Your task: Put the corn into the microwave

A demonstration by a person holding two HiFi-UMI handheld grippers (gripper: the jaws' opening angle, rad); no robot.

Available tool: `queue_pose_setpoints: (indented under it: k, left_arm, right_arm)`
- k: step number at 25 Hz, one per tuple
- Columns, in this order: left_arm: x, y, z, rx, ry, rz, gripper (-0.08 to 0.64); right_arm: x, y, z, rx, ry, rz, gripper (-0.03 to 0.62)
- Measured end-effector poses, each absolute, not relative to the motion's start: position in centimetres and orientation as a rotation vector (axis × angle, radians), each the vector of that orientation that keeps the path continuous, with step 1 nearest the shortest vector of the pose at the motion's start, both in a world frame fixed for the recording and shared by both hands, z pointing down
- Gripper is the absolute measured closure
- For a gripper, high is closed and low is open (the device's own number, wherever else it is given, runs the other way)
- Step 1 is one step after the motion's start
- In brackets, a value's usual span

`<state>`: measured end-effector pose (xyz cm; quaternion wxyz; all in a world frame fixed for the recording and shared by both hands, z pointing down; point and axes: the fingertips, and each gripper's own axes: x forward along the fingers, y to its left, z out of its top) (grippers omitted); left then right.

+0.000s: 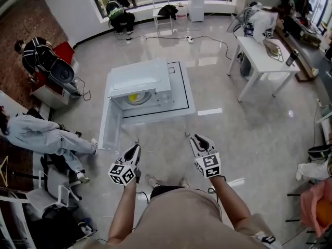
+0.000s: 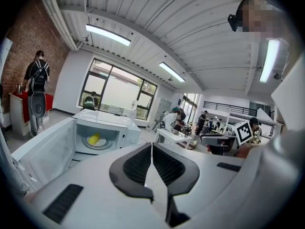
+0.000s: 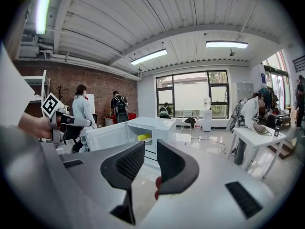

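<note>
A person stands on a glossy grey floor (image 1: 249, 123) in an open workroom, holding a two-fingered gripper in each hand at about waist height. Both grippers point ahead toward a white microwave (image 1: 140, 77) that sits on a low white bench (image 1: 181, 95) a little way in front of the person.

The microwave door (image 1: 109, 121) hangs wide open, swung out to the left side. The corn (image 1: 133, 97), a yellow cob, lies inside the cooking chamber on the round glass plate (image 1: 141, 99).

The left gripper (image 1: 136, 148) hovers short of the bench, near the outer edge of the open door but apart from it. Its black ribbed fingers (image 2: 136, 163) are pressed together at the tips, with nothing between them.

The right gripper (image 1: 201, 139) hovers beside it, off the bench's near right corner and apart from it. Its fingers (image 3: 126, 163) stand a little apart, a narrow gap between them, and that gap is empty; only floor and the microwave show beyond it.

Neither gripper touches the microwave, the door or the corn.

Around the room, one person (image 1: 44, 136) reclines on the left, another sits by the far window (image 1: 120, 12), and a third leans over a white table (image 1: 264, 56) on the right.
</note>
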<state>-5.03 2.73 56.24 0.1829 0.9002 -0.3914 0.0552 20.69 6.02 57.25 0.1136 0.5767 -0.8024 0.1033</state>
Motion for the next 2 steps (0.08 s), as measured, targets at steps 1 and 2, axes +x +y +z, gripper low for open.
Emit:
queue_pose_setpoints:
  k: [1,2]
  left_arm:
    - [-4.84,2.91,56.28,2.539,-1.101,0.157,0.561]
    - [-4.65,3.1,56.31,2.539,-1.097,0.159,0.562]
  right_arm:
    - [20.82,6.23,57.18,1.689,-2.357,0.3,0.508]
    - [20.95,6.44,57.1,1.687,-2.36,0.296,0.509]
